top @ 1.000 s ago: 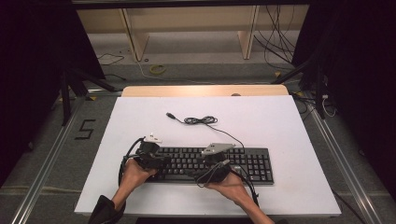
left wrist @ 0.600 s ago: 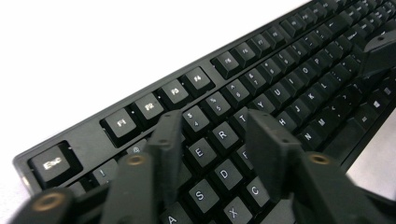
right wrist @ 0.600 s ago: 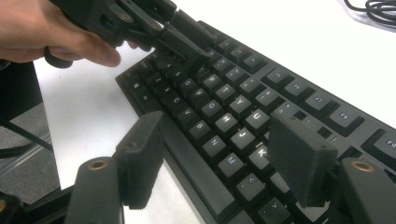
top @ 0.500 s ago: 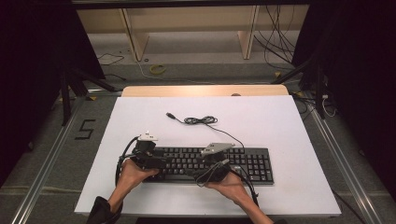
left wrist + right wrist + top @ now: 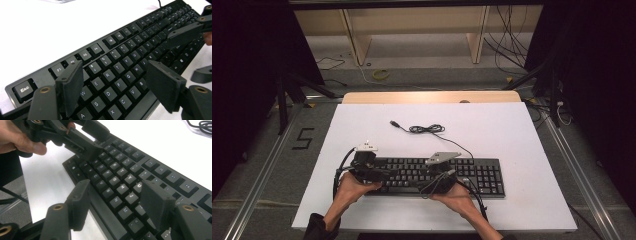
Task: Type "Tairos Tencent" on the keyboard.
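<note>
1. Since the earlier frame, the left hand-held gripper [image 5: 371, 172] has lifted slightly at the keyboard's [image 5: 472, 172] left end; its jaws have just been opening and now stand apart over the letter keys, gripping nothing.
2. We note the keyboard lies flat along the near edge of the white counter [image 5: 512, 130], its cable [image 5: 427, 129] coiled well behind it.
3. The right hand-held gripper [image 5: 439, 180] hovers mid-keyboard; its jaws have just been closing a little, yet remain apart with nothing between them, the near edge below them.
4. Judgement: for a clean grasp, we should straddle the front edge squarely at both ends and close evenly.
5. Hard to tell: whether any pad touches the keys; our hands hide the front edge in the high view.
</note>
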A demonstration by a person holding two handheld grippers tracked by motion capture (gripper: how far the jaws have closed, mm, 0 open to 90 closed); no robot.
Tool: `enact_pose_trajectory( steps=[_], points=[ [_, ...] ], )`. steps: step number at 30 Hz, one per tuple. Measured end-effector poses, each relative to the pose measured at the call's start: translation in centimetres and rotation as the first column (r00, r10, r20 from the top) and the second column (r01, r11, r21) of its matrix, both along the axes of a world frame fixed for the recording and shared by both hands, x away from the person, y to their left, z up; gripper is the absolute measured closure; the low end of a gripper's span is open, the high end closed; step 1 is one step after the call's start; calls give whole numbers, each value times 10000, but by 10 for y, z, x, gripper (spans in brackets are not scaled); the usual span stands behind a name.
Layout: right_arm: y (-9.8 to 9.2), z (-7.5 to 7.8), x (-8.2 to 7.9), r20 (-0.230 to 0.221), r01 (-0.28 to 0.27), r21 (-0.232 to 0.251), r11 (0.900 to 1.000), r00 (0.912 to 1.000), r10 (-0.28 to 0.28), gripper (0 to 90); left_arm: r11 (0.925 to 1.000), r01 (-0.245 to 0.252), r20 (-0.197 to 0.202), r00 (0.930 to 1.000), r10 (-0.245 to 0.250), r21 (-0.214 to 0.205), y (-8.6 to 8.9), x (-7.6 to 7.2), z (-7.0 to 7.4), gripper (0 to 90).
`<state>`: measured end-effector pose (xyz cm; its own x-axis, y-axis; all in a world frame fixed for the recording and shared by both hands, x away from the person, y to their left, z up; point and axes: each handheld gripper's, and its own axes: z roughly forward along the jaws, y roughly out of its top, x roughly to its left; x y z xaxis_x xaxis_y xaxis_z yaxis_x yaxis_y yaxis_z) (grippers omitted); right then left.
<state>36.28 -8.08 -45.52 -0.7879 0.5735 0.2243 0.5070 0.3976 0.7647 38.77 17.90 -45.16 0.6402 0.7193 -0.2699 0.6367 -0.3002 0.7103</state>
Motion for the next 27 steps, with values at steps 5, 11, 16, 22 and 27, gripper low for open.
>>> enact_pose_trajectory(
  steps=[5, 11, 16, 22, 27],
  points=[
    [1, -1, 2, -95, -18, -67, 10000, 10000, 18, 511, 10000, -15, -6, 10000, 15, -47, 2, -3, 1, 297],
    [4, -2, 6, -128, -47, -171, 9998, 9999, 44, 631, 9999, -20, 58, 10000, 21, -132, 6, -6, 2, 297],
    [8, -5, 8, -188, -91, -400, 9992, 9998, 84, 728, 9998, -7, 115, 9999, 10, -211, 8, -10, 3, 297],
    [12, -9, 10, -218, -142, -639, 9979, 9997, 128, 819, 9997, 26, 137, 9999, -23, -238, 9, -12, 2, 300],
    [15, -12, 10, -279, -194, -821, 9964, 9995, 172, 871, 9996, 89, 201, 9998, -84, -252, 9, -14, 2, 300]
  ],
)
